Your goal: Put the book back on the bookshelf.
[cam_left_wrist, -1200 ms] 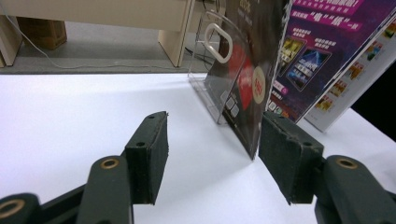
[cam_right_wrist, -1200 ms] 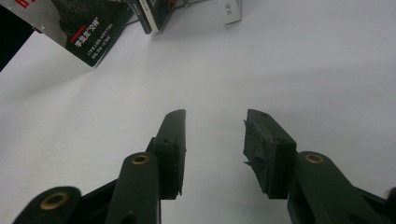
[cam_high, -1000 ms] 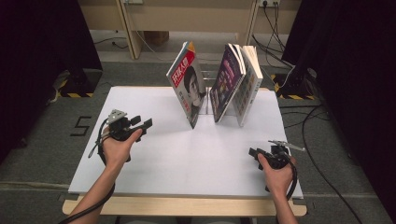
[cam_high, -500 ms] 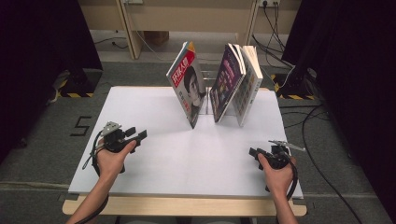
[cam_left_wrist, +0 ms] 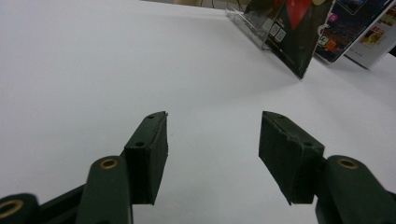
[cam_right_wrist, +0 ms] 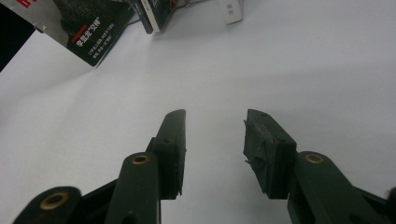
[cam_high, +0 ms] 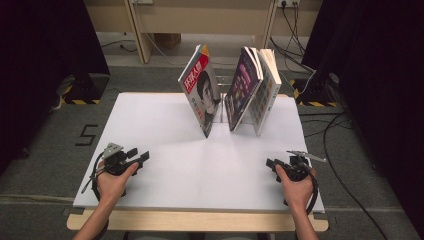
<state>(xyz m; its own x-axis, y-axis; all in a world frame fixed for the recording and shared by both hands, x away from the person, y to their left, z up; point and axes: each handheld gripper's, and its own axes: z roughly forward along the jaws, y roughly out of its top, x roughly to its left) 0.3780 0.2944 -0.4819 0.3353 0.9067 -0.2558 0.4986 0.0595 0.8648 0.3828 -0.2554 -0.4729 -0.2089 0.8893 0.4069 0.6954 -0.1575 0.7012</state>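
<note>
Several magazines stand leaning at the back of the white table [cam_high: 165, 125]: one with a red title and a portrait [cam_high: 201, 89], and to its right a dark purple one [cam_high: 241, 85] against a pale one [cam_high: 265, 90]. A clear holder [cam_left_wrist: 250, 25] props them up. My left gripper [cam_high: 142, 156] rests low over the table's front left, open and empty [cam_left_wrist: 212, 140]. At the front right my right gripper [cam_high: 271, 163] is held open with nothing between its jaws [cam_right_wrist: 215, 140]. The red-title magazine's lower edge [cam_right_wrist: 88, 35] lies far ahead of it.
The table's wooden front edge [cam_high: 200, 220] runs below my hands. Cables [cam_high: 345, 165] trail on the grey floor to the right, black curtains hang on both sides, and a wooden frame [cam_high: 145, 40] stands behind the table.
My left gripper has come down and back toward the table's front left. The right gripper has stayed where it was. The magazines have not moved.
</note>
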